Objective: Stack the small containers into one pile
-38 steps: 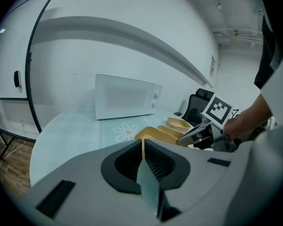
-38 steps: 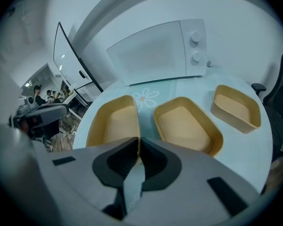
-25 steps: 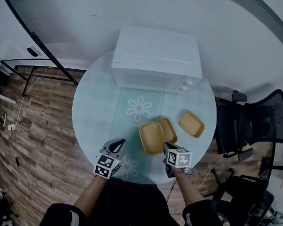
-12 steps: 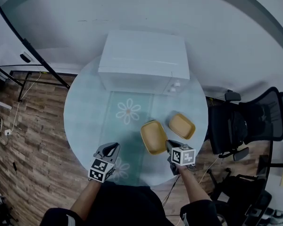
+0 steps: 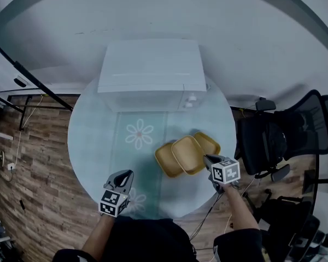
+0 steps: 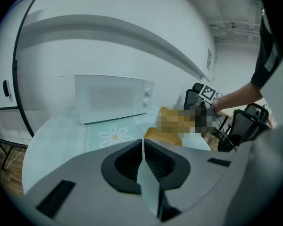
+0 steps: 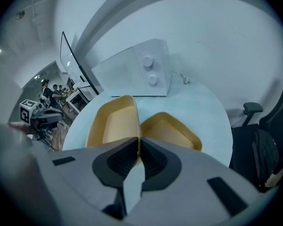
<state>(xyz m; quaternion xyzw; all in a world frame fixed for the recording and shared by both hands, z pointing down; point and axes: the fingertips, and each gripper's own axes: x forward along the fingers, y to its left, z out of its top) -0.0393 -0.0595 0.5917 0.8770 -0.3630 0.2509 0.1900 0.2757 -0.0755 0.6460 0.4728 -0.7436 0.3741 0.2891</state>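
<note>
Three shallow yellow containers sit to the right on the round table (image 5: 93, 141). One container (image 5: 165, 161) rests on the left and another (image 5: 210, 142) on the right. My right gripper (image 5: 206, 158) is shut on the near rim of the middle container (image 5: 188, 153) and holds it tilted above the table, overlapping both others. In the right gripper view the held container (image 7: 112, 124) sits left of the jaws, with the right container (image 7: 172, 131) beside it. My left gripper (image 5: 126, 177) is shut and empty near the table's front edge, its jaws (image 6: 142, 149) pressed together.
A white microwave (image 5: 150, 72) stands at the back of the table. A flower-print mat (image 5: 139, 135) runs down the middle. A black office chair (image 5: 273, 141) is close to the table's right edge. Wooden floor lies to the left.
The right gripper has carried its container to the right, uncovering the container at the left and overlapping the one at the right. The left gripper stays near the front edge.
</note>
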